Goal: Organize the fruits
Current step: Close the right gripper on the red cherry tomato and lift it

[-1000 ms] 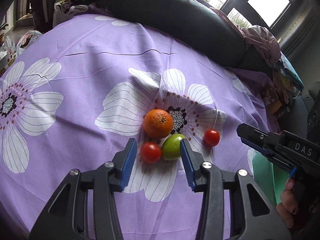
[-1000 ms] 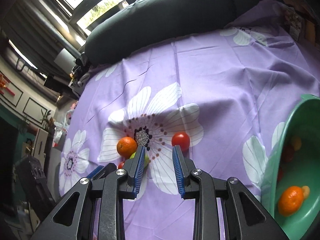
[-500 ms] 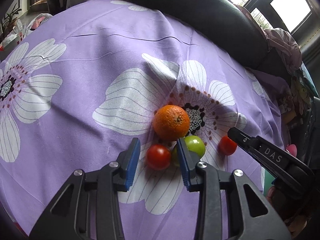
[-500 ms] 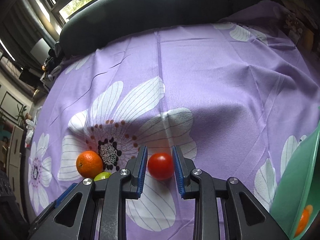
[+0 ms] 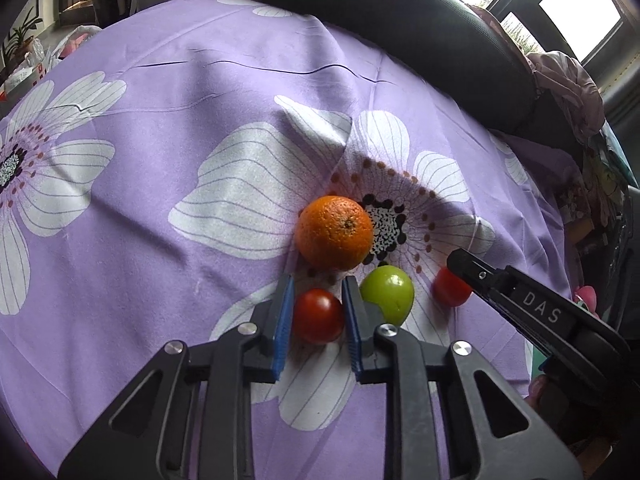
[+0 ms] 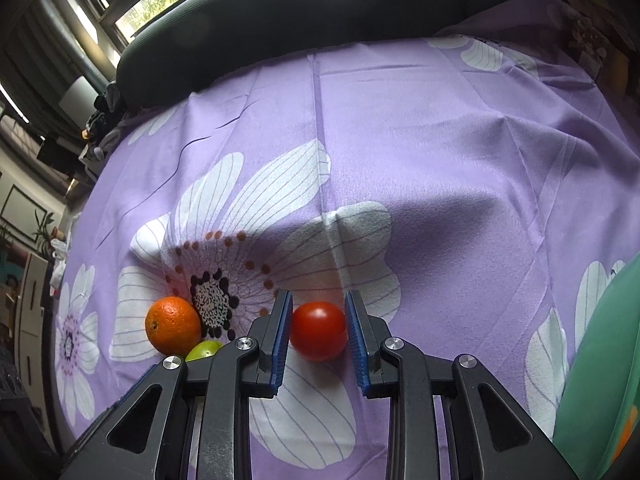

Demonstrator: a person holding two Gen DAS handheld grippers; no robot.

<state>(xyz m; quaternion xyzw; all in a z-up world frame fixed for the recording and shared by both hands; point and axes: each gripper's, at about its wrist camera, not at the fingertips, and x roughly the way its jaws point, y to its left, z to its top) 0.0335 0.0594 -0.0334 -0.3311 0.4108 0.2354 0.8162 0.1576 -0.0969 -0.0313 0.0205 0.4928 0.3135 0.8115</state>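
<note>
A: Start at the left gripper [image 5: 316, 316]. How do its jaws stand?

B: They sit either side of a dark red tomato [image 5: 318, 316] on the purple flowered cloth [image 5: 160, 160]. The blue pads look to be touching it on both sides, a pinch, though I cannot tell how firm it is.

A: And around it?

B: At two o'clock from that tomato, just outside the right-hand pad and touching it, lies a green fruit [image 5: 388, 292]. At twelve o'clock sits the orange [image 5: 335, 232], close to both the green fruit and the tomato.

A: The right gripper [image 6: 318, 332]?

B: Its jaws bracket a second red tomato [image 6: 319, 330]. The left pad touches or nearly touches it; a thin gap shows at the right pad, so the jaws stand spread, not yet clamped.

A: Does the left view show that tomato?

B: Yes, at three o'clock from the green fruit, half hidden behind the black finger lettered DAS.

A: Farther out in the right view?

B: The orange sits at nine o'clock from the jaws, with the green fruit peeping out just below it behind the gripper body. At four o'clock, on the frame's edge, is the rim of a green bowl [image 6: 600, 360], with something orange showing low inside it. Beyond the cloth, at twelve o'clock, lies a dark cushion [image 6: 320, 20].
</note>
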